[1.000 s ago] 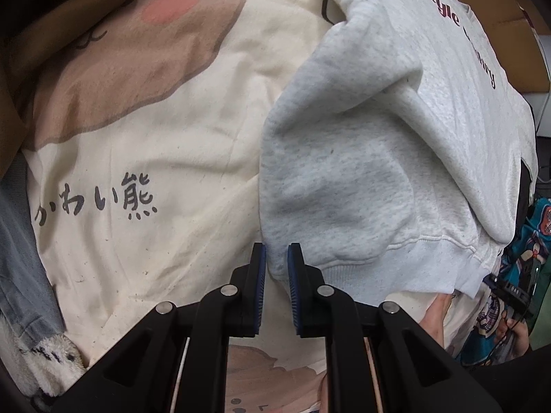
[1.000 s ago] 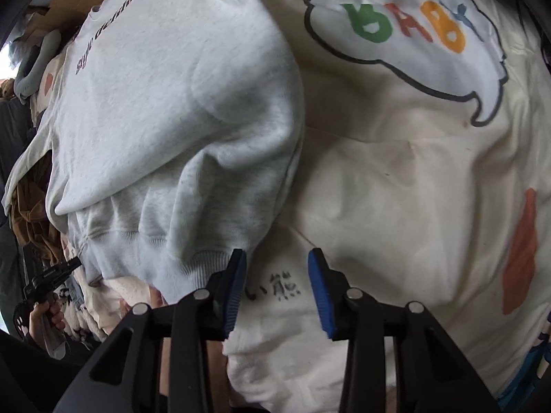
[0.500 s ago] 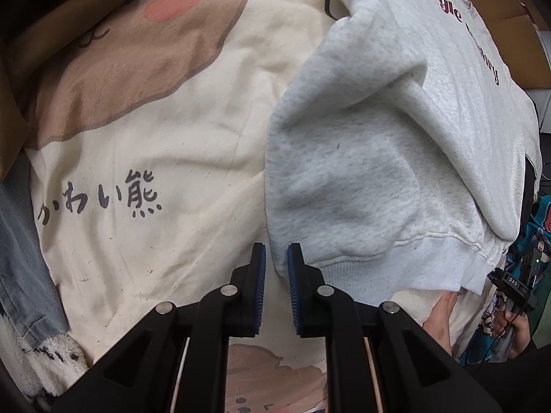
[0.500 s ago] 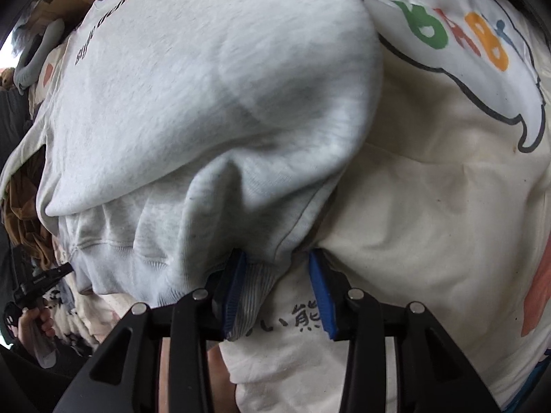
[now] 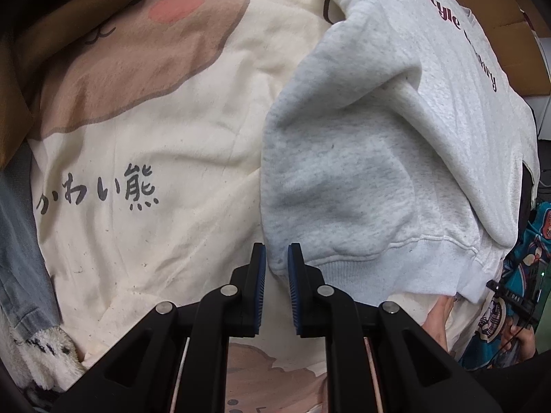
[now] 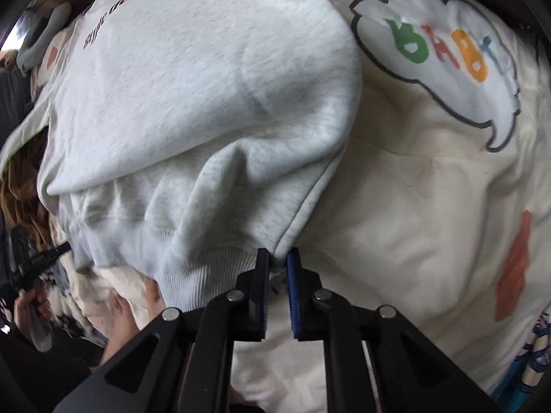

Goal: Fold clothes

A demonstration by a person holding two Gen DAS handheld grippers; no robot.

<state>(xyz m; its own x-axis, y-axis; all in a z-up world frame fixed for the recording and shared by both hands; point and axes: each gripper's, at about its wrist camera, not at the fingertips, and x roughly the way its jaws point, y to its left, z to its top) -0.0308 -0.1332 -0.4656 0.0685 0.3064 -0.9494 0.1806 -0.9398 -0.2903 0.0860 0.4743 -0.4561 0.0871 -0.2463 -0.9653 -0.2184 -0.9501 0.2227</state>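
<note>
Right claw (image 6: 277,262), bottom centre of its view: jaws have just been closing and now pinch the lower corner of the grey sweatshirt (image 6: 206,103), where the ribbed hem meets the side seam. Fabric bunches upward from the pinch.

Left claw (image 5: 276,258), bottom centre of its view: jaws nearly together with a narrow gap; the sweatshirt's other hem corner sits at the blue pads (image 5: 293,275). Reads as clenched on that corner, though contact itself is hard to make out.

Sweatshirt fills the right half of the left view and the upper left of the right view, rumpled, one layer folded over another. Dark red lettering (image 5: 458,31) runs along its upper right in the left view.

Surface beneath: a cream printed blanket (image 5: 172,241), soft and creased. Brown bear shape with a pink cheek at upper left of the left view, black script (image 5: 100,192) at middle left. In the right view, a white speech bubble with coloured letters (image 6: 440,55) at upper right, an orange patch at the right edge.

Room edges: denim fabric (image 5: 17,241) at far left of the left view, cardboard (image 5: 509,34) at upper right, teal patterned cloth (image 5: 516,292) at lower right. A person's hand (image 6: 127,313) shows at lower left of the right view.
</note>
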